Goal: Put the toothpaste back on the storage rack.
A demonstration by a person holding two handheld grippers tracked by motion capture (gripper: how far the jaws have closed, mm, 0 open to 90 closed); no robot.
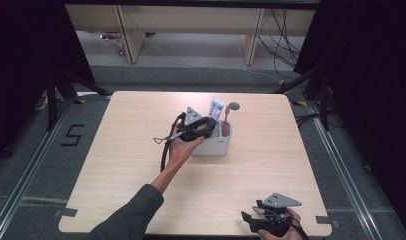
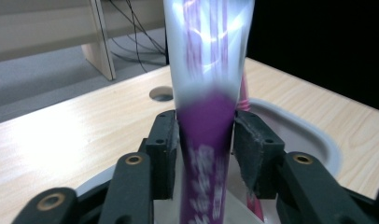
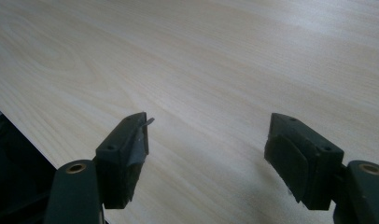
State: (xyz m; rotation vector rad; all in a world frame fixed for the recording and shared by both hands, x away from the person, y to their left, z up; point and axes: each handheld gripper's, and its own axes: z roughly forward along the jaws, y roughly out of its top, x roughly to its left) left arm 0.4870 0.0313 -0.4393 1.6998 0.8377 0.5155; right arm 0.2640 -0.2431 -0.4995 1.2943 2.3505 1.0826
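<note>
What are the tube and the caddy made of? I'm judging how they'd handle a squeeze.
Tube: seemingly soft plastic, glossy, purple and white; glare streaks its upper part, and the left gripper pinches its sides. Caddy: probably rigid plastic, smooth white, with a rounded rim; ceramic cannot be ruled out.

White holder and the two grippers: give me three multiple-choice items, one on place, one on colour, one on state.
1. Where does the white holder stand?
A. near the middle of the table
B. at the table's near right corner
C. on the floor

2. What colour is the lower part of the tube between the left gripper jaws?
A. green
B. purple
C. yellow

3. How is the right gripper?
A. shut on a toothbrush
B. shut on the tube
C. open, nothing between its jaws

1 A: the high view shows it mid-table.
2 B: purple below, white above.
3 C: its jaws stand apart over bare wood.
</note>
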